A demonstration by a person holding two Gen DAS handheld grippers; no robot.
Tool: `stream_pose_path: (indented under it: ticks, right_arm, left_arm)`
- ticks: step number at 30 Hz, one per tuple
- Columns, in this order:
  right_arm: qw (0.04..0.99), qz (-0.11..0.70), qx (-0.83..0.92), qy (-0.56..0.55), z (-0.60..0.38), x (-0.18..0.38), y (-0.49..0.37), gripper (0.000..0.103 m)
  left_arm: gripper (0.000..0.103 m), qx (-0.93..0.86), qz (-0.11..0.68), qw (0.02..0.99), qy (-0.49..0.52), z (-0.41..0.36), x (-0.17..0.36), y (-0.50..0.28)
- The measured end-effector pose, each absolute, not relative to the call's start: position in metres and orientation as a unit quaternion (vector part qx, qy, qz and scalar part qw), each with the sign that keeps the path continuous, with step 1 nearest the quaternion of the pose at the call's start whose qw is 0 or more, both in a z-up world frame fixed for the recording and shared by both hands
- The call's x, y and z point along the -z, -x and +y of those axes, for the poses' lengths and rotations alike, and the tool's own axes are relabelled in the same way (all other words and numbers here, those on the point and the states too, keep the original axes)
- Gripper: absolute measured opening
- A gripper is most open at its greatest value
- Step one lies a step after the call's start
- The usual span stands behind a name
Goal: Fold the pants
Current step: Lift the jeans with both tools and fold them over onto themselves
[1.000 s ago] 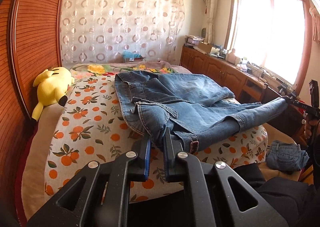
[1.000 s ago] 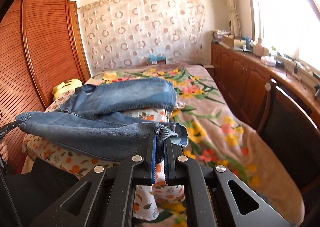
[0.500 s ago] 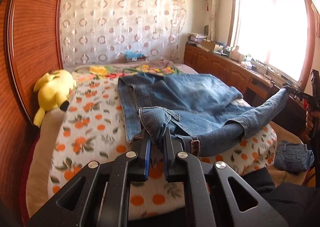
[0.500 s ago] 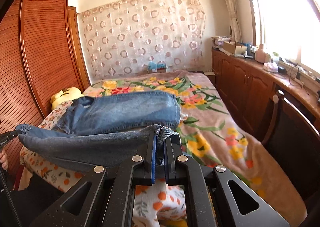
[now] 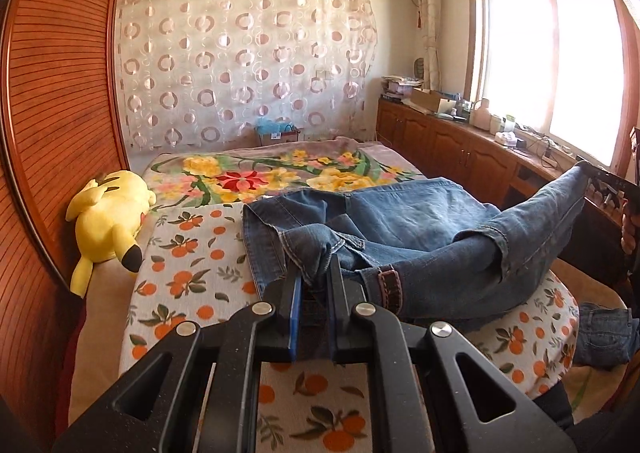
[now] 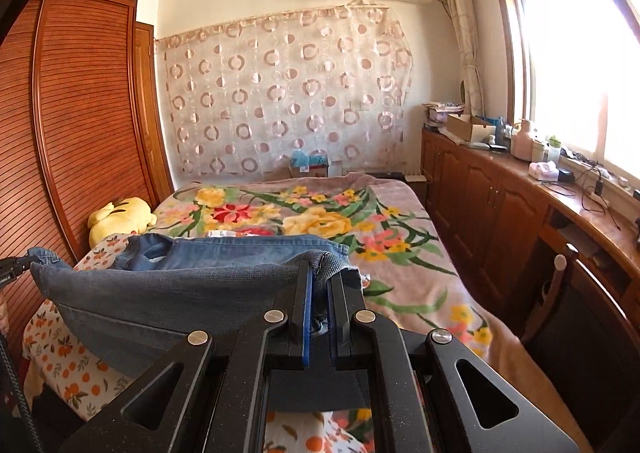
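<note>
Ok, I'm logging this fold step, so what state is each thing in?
Jeans: partly on bed, near edge lifted.
Left gripper: shut on jeans.
Right gripper: shut on jeans.
Plush: lying at bed's edge.
Second jeans: crumpled, beside the bed.

1. The left wrist view looks along the left gripper [image 5: 314,285] from the near end of the bed [image 5: 192,265], facing the far curtain [image 5: 240,73].
2. The right wrist view looks likewise, further right, nearer the window [image 6: 580,53].
3. Both share bed, curtain and jeans [image 5: 400,221].

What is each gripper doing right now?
Left gripper: closed on the jeans.
Right gripper: closed on the jeans.
</note>
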State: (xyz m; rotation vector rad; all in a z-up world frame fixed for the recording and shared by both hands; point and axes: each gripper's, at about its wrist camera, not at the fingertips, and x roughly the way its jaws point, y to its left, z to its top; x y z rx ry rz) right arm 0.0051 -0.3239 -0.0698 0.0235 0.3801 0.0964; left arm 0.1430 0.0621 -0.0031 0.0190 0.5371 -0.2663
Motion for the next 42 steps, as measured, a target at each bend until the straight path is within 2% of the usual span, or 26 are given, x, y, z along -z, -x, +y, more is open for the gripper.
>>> stream_pose_path:
  ticks: [16,31,42]
  right_arm:
    - [0.972,0.231,-0.043,-0.022,-0.323,0.096,-0.089,0.006]
    - [0.977,0.208,-0.045,-0.008,-0.326,0.047,-0.14,0.006]
    - [0.966,0.255,-0.03,0.004,-0.306,0.073,-0.229,0.006]
  left_arm:
    - [0.011,0.126,0.312,0.941,-0.026,0.051,0.025,-0.216]
    - [0.011,0.135,0.298,0.945,-0.019,0.048,-0.009,-0.268]
    - [0.011,0.124,0.329,0.936,-0.009,0.049,0.015,-0.34]
